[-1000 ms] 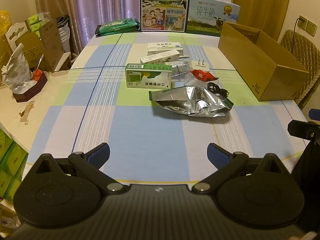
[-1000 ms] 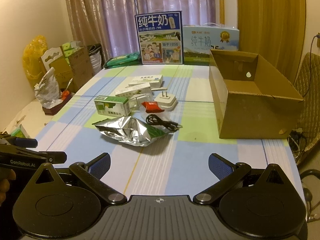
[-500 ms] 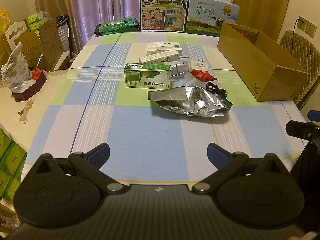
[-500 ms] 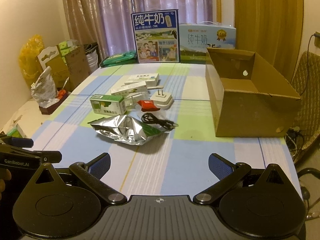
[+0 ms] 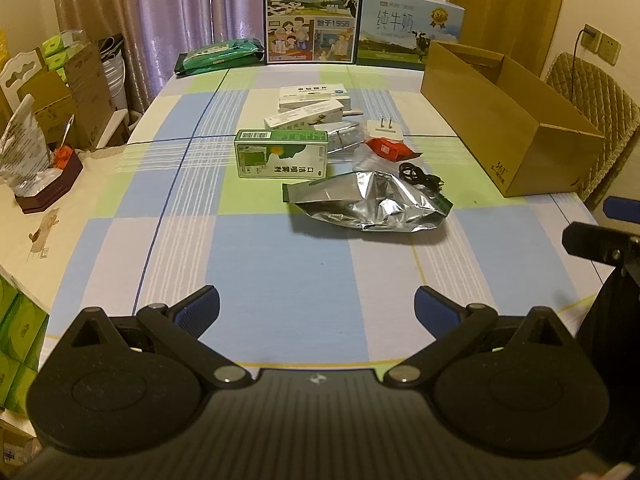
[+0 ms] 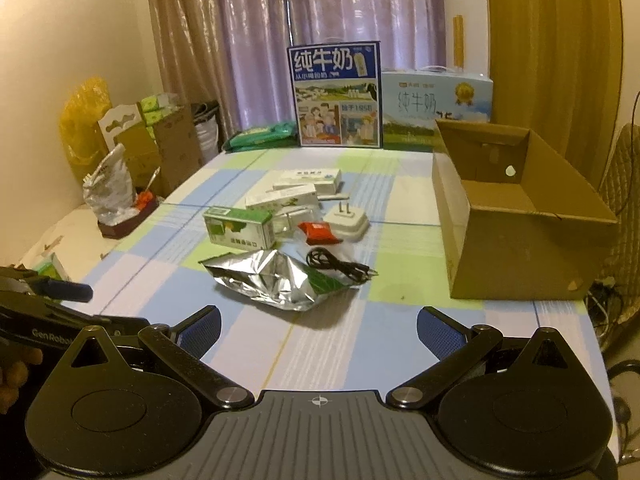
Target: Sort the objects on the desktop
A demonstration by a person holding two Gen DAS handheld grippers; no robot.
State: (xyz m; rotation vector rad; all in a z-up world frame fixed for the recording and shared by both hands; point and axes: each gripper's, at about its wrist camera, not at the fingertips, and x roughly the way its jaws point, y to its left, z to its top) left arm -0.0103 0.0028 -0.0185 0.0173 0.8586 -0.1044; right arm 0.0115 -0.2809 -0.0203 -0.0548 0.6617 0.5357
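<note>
Right wrist view shows sorting not started: both the left hand-held gripper and right hand-held gripper are spread wide and hold nothing, the cardboard box by the surface's right edge looks empty, and the foil bag, green box, black cable, charger plug and red packet all lie mid-surface.

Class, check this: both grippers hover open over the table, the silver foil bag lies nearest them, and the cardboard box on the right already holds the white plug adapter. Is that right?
One detail is wrong. The cardboard box is empty in the right wrist view; the white plug adapter lies on the table beside the red packet. The rest holds: left gripper and right gripper have open jaws, and the silver foil bag lies nearest.
</note>
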